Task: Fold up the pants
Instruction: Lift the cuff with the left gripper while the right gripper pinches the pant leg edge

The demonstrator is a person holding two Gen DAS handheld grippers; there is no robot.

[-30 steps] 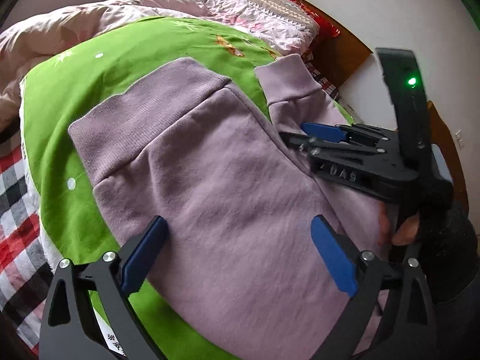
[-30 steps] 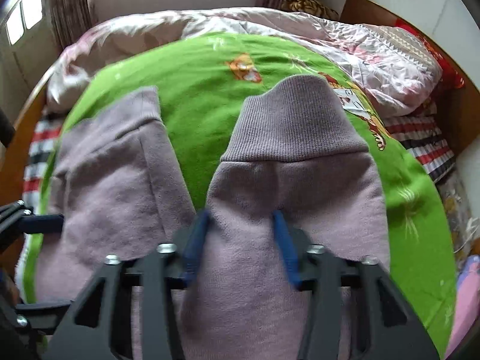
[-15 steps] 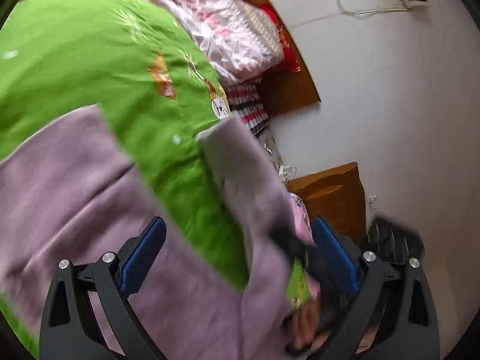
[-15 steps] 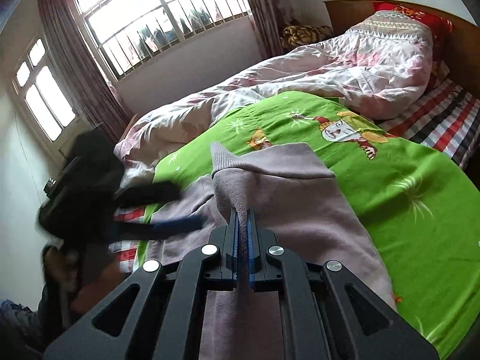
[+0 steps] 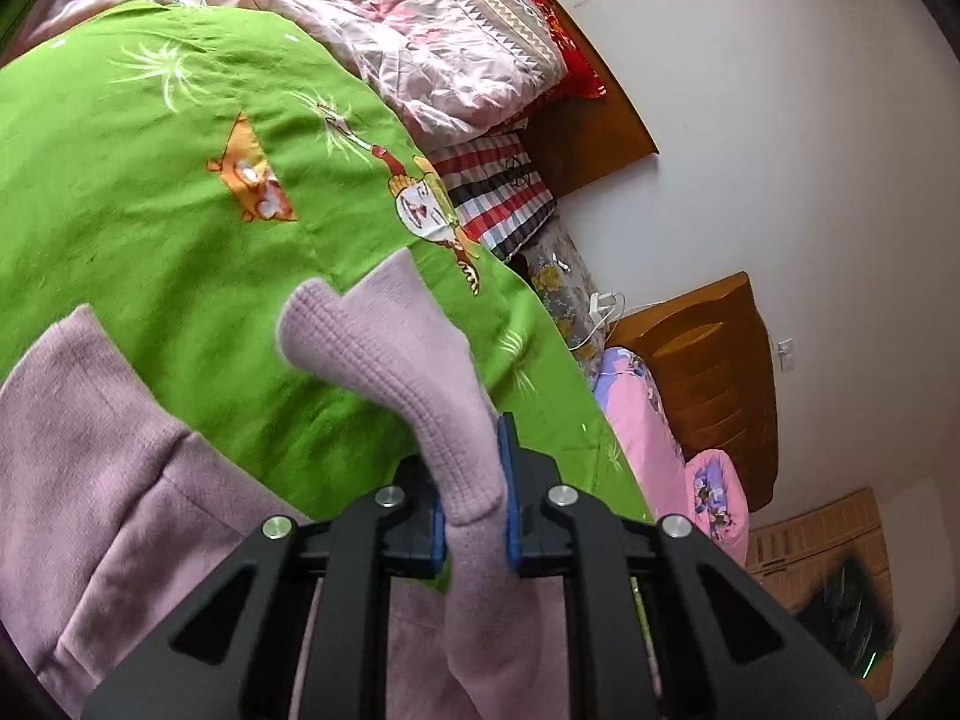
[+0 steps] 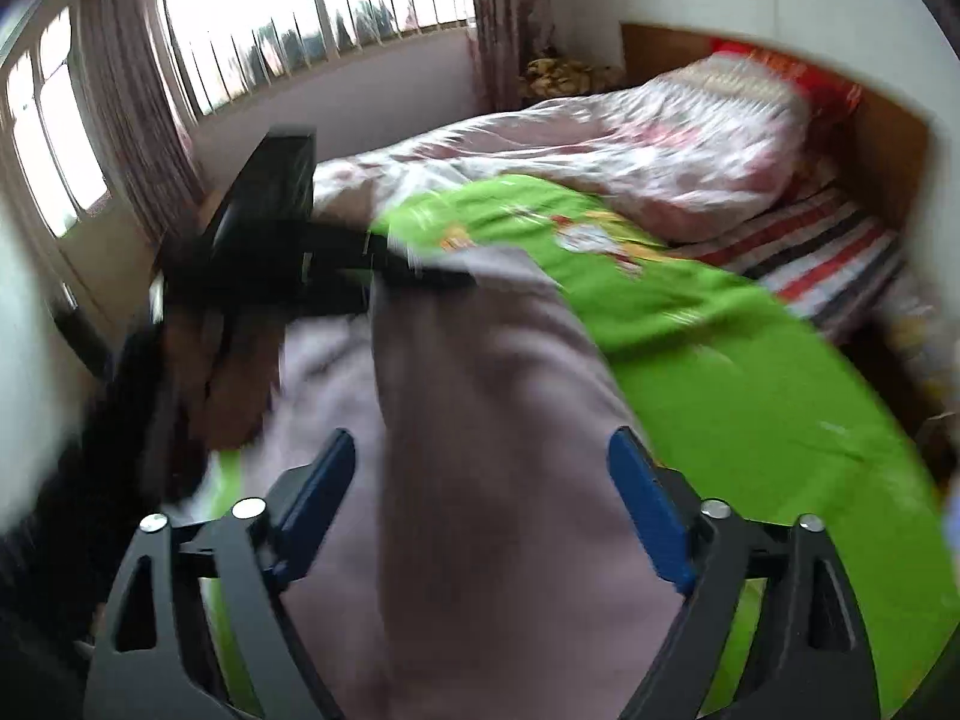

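Note:
The lilac sweatpants (image 5: 108, 480) lie on a green cartoon-print blanket (image 5: 150, 180) on a bed. My left gripper (image 5: 471, 516) is shut on a ribbed cuff (image 5: 384, 354) of one pant leg and holds it raised above the blanket. In the blurred right wrist view, my right gripper (image 6: 480, 510) is open over the lilac pants (image 6: 480, 420), its blue pads (image 6: 645, 510) apart and holding nothing. The left gripper (image 6: 288, 264) shows there as a dark blur at the pants' far end.
A pink floral quilt (image 5: 390, 30) is heaped at the head of the bed by a wooden headboard (image 5: 588, 132). A wooden nightstand (image 5: 708, 378) and pink bedding (image 5: 642, 426) stand beside the bed. Windows (image 6: 300, 30) are on the far wall.
My left gripper was open and has shut on the pant cuff and lifted it. My right gripper was shut on the pant leg and has opened, letting it go.

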